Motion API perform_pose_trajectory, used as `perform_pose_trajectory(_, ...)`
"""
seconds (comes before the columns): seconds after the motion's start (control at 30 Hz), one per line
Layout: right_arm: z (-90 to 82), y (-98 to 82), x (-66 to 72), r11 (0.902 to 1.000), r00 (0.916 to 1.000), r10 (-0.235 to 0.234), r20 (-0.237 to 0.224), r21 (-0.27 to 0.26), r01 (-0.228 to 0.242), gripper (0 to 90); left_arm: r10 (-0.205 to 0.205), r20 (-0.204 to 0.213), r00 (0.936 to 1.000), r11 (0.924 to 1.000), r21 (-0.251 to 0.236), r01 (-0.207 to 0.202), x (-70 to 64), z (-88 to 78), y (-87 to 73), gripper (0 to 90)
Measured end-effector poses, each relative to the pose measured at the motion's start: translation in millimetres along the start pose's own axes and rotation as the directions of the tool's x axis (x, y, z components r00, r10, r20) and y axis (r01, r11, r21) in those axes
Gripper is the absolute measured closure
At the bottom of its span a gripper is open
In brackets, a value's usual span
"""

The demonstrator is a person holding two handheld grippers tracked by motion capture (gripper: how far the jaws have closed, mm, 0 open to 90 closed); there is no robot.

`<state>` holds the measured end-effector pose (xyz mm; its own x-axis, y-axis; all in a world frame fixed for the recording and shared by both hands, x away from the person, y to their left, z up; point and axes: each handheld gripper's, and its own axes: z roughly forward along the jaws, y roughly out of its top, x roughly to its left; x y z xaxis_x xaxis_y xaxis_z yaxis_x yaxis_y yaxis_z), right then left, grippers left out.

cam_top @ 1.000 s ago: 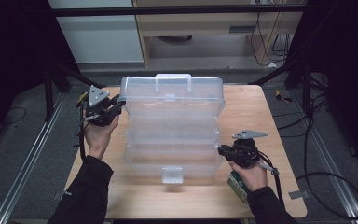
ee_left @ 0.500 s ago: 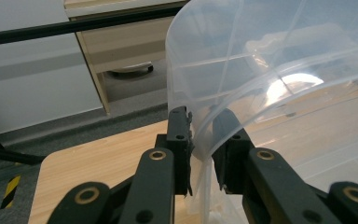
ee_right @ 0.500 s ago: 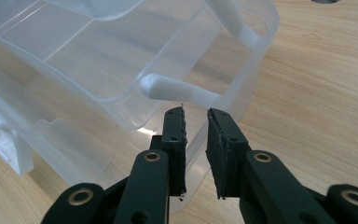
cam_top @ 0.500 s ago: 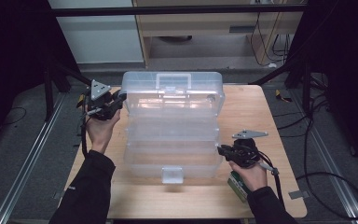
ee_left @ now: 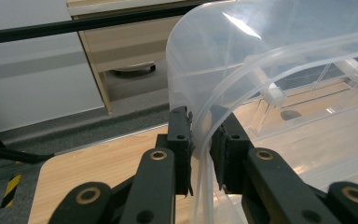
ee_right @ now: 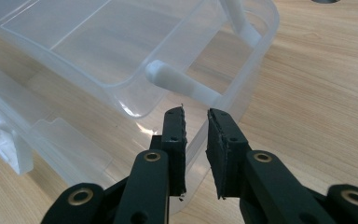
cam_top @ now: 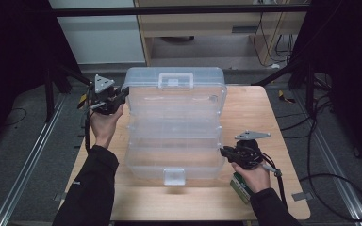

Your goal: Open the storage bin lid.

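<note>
A clear plastic storage box (cam_top: pixel 172 129) occupies the centre of the high view, resting on a wooden table (cam_top: pixel 250 106); its hinged lid (cam_top: pixel 174 87), bearing a moulded handle (cam_top: pixel 173 77), stands raised toward the upper centre of the frame, and a white latch (cam_top: pixel 173 176) hangs at the box's lower front edge. At centre left, the left gripper (cam_top: pixel 122 92) clamps the lid's left rim; in the left gripper view the thin clear wall (ee_left: pixel 204 140) runs between the two black jaws, pinched by them. At lower right, the right gripper (cam_top: pixel 224 151) is closed on the rim of the box's right wall (ee_right: pixel 223 121). A green-and-white packet (cam_top: pixel 239 186) lies under the right hand (cam_top: pixel 252 176).
</note>
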<state>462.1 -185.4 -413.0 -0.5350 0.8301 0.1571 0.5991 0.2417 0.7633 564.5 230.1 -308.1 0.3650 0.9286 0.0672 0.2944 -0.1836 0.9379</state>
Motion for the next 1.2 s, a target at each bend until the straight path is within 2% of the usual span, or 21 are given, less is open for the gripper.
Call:
perform_pose_trajectory(0.63, 0.4, 0.2, 0.2, 1.0, 1.0, -0.002, 0.003, 0.003, 0.002, 77.1, -0.034, -0.011, 0.9994, 0.9994, 0.007, 0.034, 6.8, 26.5, 7.9, 78.8)
perform_pose_trajectory(1.2, 0.9, 0.7, -0.6, 1.0, 1.0, 0.001, 0.001, 0.009, -0.001, 76.6, -0.05, -0.009, 0.9987, 0.9987, 0.006, 0.05, 10.8, 39.8, 9.8, 79.0)
